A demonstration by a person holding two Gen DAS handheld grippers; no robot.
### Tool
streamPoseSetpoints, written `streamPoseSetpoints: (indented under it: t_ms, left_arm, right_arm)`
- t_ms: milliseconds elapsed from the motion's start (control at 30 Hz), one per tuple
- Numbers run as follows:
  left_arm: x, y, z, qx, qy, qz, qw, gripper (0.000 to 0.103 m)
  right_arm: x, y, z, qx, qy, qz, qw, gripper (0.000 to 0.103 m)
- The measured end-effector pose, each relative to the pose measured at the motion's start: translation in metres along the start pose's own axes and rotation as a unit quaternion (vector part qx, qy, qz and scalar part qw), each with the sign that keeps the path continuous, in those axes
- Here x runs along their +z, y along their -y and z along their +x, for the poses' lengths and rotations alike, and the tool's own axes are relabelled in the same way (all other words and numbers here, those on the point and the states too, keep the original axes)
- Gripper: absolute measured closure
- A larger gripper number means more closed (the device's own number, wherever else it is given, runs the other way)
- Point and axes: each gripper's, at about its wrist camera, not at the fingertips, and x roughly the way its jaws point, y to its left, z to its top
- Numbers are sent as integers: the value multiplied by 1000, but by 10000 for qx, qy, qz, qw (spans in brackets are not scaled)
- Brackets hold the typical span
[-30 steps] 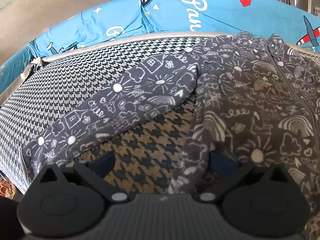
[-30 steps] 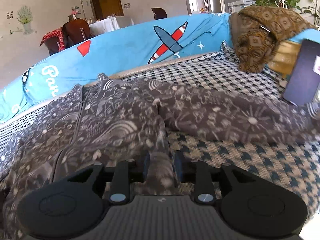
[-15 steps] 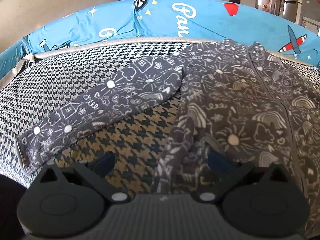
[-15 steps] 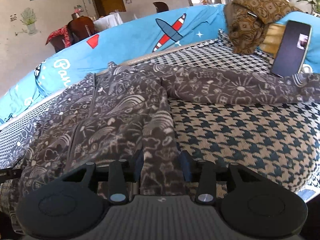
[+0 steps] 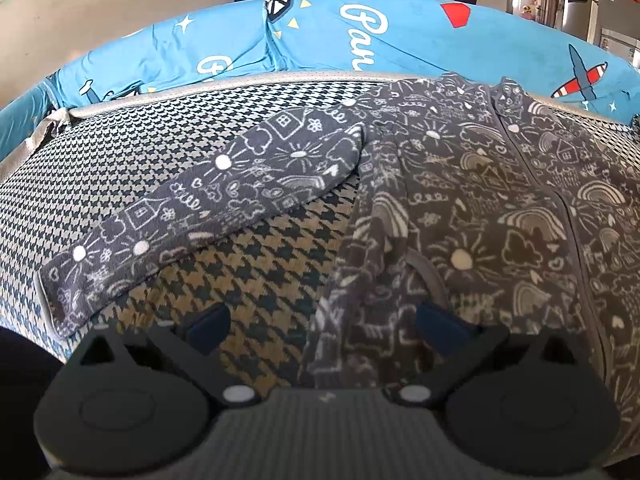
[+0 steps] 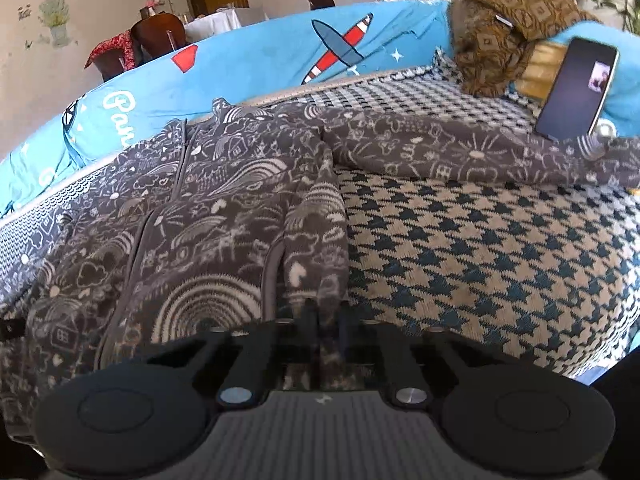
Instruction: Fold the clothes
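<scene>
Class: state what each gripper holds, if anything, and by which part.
The right gripper has just closed on the jacket's side edge near the hem. The left gripper is open, holding nothing.

Grey doodle-print zip jacket [image 6: 192, 232], sleeves outspread

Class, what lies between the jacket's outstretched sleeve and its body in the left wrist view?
Bare houndstooth cover, between sleeve and jacket, in the left wrist view.
</scene>
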Motion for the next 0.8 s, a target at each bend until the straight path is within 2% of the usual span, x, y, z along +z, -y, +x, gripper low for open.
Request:
streamPoseSetpoints:
  t_ms: [100,267,333,467,633,800]
  left_arm:
    - [0,-7,0,66,-28,-98,9999,0]
    - [-5,-16,2,132,-139,-147,9997,0]
    - [-8,-19,2,120,-185,-166,9996,0]
    - [-10,-20,-1,83,-193,-155,9997,0]
    - [-14,-12,-8,-15,-147,2,9999,0]
    - [-22,0,-15,-148,-159,261,9994,0]
  right_arm:
    - [0,4,-6,-132,182,96,9997,97]
    - [3,28,-4,-527,164,661,9963,98]
    - [2,25,-2,-563,134,529,9969,97]
    - [3,23,-5,-484,139,460,9977,96]
    - [1,27,-18,-413,303,698,9962,84]
    - [0,19,-34,-199,485,517,9973,82]
